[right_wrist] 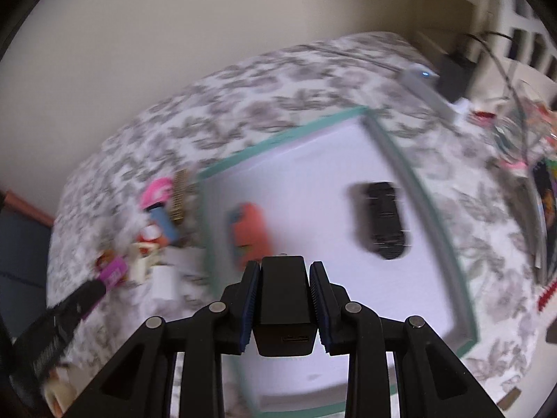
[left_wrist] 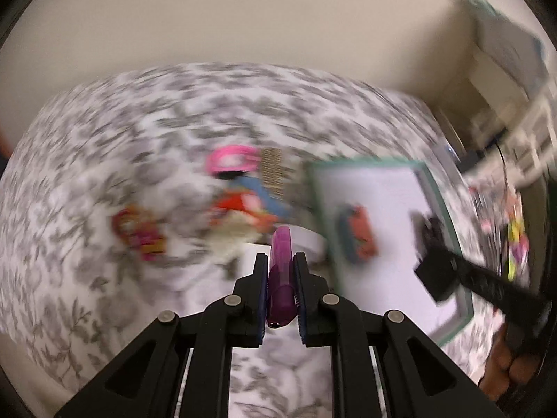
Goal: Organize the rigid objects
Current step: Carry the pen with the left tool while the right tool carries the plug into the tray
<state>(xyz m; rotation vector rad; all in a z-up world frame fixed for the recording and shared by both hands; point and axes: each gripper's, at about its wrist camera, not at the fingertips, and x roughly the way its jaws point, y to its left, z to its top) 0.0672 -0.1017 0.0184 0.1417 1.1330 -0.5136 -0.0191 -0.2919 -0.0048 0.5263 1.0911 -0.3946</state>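
A bench draped in a grey-and-white leaf-print cloth (right_wrist: 243,80) fills both blurred views. On it, centre right in the right wrist view, lies a white tray with a teal rim (right_wrist: 278,137), holding an orange-and-blue toy car (right_wrist: 249,235) and a black toy car (right_wrist: 384,219). Left of the tray sits a smeared cluster of pink, red and blue toys (left_wrist: 240,188). At lower centre, the right claw (right_wrist: 284,271) grips a black rectangular block (right_wrist: 282,299) with a port in its near end. The left claw (left_wrist: 281,261) clamps a translucent purple pen-shaped tube (left_wrist: 281,271).

Grey leaf-patterned bedspread (right_wrist: 264,111), plain cream wall (left_wrist: 222,17), white shelving (left_wrist: 501,80), dark cable (right_wrist: 494,52)
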